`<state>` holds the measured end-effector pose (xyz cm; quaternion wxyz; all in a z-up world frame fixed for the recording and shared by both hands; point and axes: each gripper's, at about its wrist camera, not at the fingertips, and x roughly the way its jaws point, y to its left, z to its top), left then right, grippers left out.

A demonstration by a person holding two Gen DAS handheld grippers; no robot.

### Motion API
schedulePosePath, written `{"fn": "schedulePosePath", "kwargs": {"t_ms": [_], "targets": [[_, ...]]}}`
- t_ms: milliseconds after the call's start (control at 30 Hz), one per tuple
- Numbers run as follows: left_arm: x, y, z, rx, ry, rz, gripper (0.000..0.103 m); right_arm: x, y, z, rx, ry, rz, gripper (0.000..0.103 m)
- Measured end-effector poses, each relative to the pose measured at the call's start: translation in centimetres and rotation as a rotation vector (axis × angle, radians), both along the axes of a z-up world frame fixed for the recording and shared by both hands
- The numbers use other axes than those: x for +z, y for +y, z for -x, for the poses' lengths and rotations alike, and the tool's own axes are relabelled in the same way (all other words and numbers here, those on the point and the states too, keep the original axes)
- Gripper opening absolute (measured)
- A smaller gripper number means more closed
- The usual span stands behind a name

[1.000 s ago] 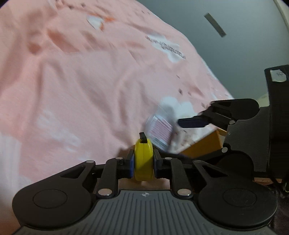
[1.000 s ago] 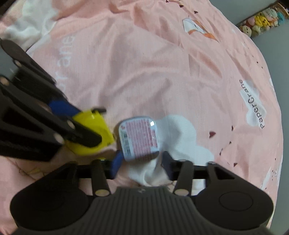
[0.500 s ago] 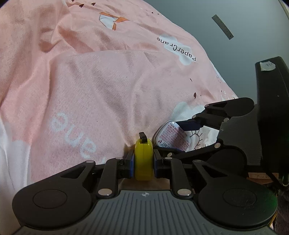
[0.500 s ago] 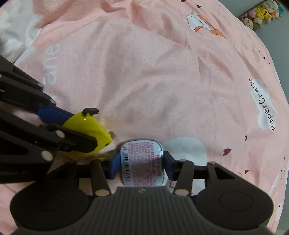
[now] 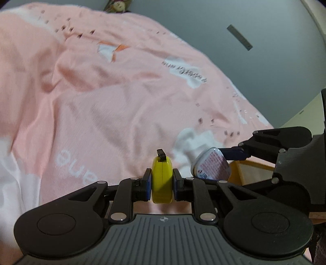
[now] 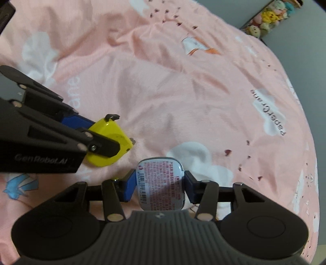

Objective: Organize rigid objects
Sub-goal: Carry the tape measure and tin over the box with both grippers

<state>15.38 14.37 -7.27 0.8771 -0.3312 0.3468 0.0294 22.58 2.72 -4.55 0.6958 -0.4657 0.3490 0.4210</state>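
Left gripper (image 5: pixel 162 181) clamped on yellow tape measure (image 5: pixel 162 179); right gripper (image 6: pixel 161 184) pinching flat labelled tin (image 6: pixel 162 183), both near, above pink bed (image 6: pixel 183 102). Risk: smooth tin slipping, objects colliding.

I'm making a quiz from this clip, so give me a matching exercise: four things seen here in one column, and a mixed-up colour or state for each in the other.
Things:
1. tape measure
2. small tin
3. bedsheet
4. plush toys

States:
A. pink, printed with white clouds
B. lined up far off at the top right of the right wrist view
C. yellow, clamped in the left gripper
D. white label with red print, clamped in the right gripper

Pairs: 1-C, 2-D, 3-A, 4-B
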Motion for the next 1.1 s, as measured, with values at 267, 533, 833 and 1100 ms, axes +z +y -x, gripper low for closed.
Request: {"fn": "schedulePosePath", "kwargs": {"t_ms": [267,533,833,1100], "targets": [[4.6,-3.1,0.8,-0.064,-0.082,-0.067,0.021,4.8,-4.2,2.3,-0.043,-0.047,-0.075,0.049],[7.8,-7.6,0.7,-0.191,-0.161,-0.074,0.022,7.7,-11.4,2.3,-0.149,-0.093,-0.089,0.049],[9.0,-14.6,-1.7,-0.374,-0.159,-0.097,0.022,7.5,-19.4,1.0,-0.332,-0.093,-0.066,0.049],[7.6,-20.6,-4.7,-0.521,-0.129,-0.142,0.022,4.7,-23.8,-1.6,-0.438,-0.072,-0.008,0.049]]}}
